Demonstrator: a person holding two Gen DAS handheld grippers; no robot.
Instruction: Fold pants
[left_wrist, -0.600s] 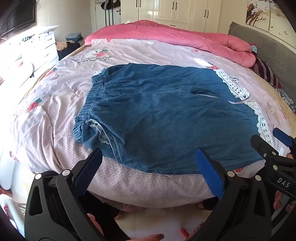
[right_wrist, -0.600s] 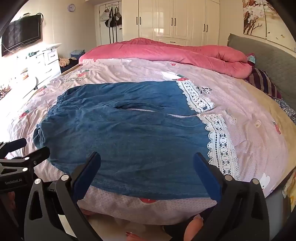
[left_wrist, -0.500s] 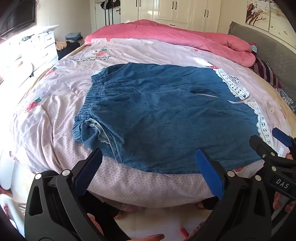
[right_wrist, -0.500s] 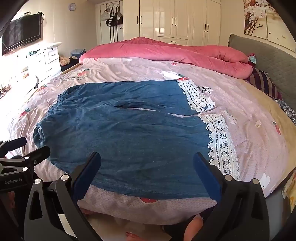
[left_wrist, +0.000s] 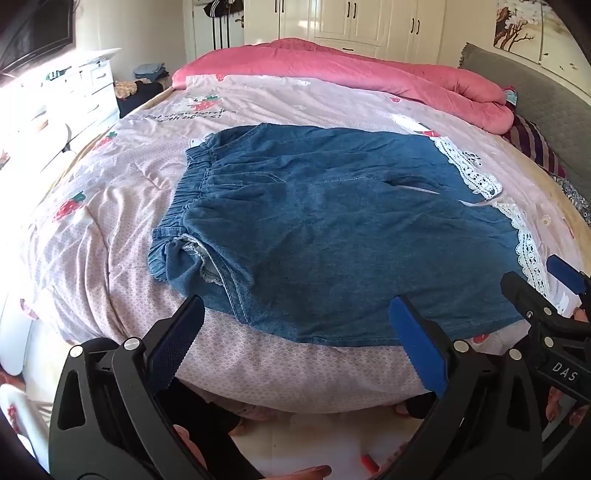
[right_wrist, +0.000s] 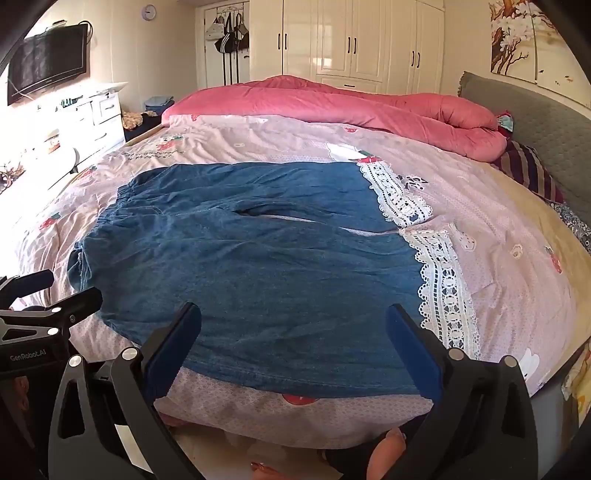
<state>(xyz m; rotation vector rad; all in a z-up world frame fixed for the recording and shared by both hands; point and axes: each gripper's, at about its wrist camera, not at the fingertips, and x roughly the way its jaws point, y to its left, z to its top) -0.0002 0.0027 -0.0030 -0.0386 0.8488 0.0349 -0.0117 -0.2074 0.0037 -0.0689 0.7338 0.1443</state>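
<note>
Blue denim pants (left_wrist: 332, 229) with white lace hems (left_wrist: 528, 251) lie spread flat on the bed, waistband to the left and legs to the right. They also show in the right wrist view (right_wrist: 266, 258). My left gripper (left_wrist: 295, 332) is open and empty, hovering over the near edge of the pants by the waistband corner. My right gripper (right_wrist: 295, 332) is open and empty, over the near edge of the closer leg, left of the lace hem (right_wrist: 447, 295). Each gripper shows at the side of the other's view.
The bed has a pink strawberry-print sheet (left_wrist: 110, 229) and a rolled pink quilt (left_wrist: 369, 74) at the far side. A grey headboard (right_wrist: 546, 125) and striped pillow (right_wrist: 532, 173) are at right. A white dresser (right_wrist: 74, 122) stands at left. My feet show on the floor below.
Both grippers have crept slightly forward toward the near edge of the pants. The pants have not moved.
</note>
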